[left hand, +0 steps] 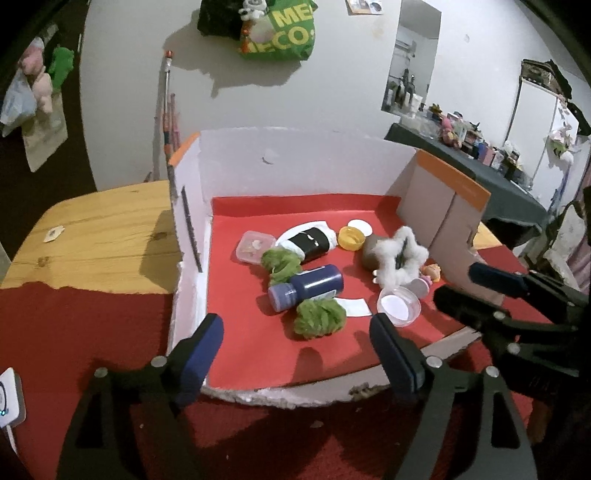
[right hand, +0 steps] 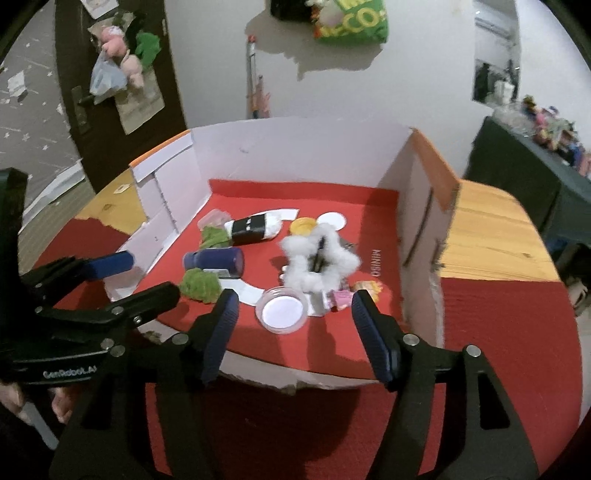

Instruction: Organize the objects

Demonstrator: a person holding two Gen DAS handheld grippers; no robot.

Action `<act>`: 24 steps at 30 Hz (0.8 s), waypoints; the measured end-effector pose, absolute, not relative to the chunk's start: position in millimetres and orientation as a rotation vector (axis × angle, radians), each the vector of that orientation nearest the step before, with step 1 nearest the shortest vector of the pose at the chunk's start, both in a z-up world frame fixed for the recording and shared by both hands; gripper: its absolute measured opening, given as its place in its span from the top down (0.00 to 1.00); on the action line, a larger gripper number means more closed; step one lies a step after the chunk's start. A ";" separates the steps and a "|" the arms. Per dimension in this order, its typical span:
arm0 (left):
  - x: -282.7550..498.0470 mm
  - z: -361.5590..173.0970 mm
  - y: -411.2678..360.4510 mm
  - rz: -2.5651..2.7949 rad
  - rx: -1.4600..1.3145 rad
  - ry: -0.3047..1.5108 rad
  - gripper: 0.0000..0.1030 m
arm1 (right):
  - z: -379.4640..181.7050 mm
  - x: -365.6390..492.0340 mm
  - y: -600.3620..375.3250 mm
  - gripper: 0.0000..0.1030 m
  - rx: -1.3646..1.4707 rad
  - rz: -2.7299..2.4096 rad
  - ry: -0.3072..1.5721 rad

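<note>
Objects lie heaped on the box's red floor, left gripper and right gripper both spread and empty at its front edge; the crowded blue bottle could roll if nudged.

Green bag hanging on the wall above the box: yellow letters, partly cut off, "ME" over "ECO:".
Left tongs, seen from the right wrist view: white lettering "GenRobot.AI" on the black body.
Red liner inside the box: faint print, not legible.
</note>
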State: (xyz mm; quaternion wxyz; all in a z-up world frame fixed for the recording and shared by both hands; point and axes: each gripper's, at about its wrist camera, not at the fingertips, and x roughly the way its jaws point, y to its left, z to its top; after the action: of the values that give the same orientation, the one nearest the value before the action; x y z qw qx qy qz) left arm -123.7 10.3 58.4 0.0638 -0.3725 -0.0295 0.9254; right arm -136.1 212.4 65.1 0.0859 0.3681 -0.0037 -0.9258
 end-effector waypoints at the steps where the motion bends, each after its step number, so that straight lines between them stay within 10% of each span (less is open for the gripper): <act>1: -121.5 58.3 11.3 2.807 -1.117 -0.077 0.17 | 65.6 -134.4 214.0 0.36 1.087 -2.778 -0.022; 24: -96.0 53.8 13.7 2.915 -1.036 0.006 0.09 | 51.9 -113.5 217.6 0.31 1.014 -2.894 -0.007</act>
State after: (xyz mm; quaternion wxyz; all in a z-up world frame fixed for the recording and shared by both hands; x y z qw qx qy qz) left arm -96.0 13.7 53.8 0.0240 -0.3348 0.0021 0.9420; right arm -113.5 217.6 51.9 0.0375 0.3304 -0.0022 -0.9431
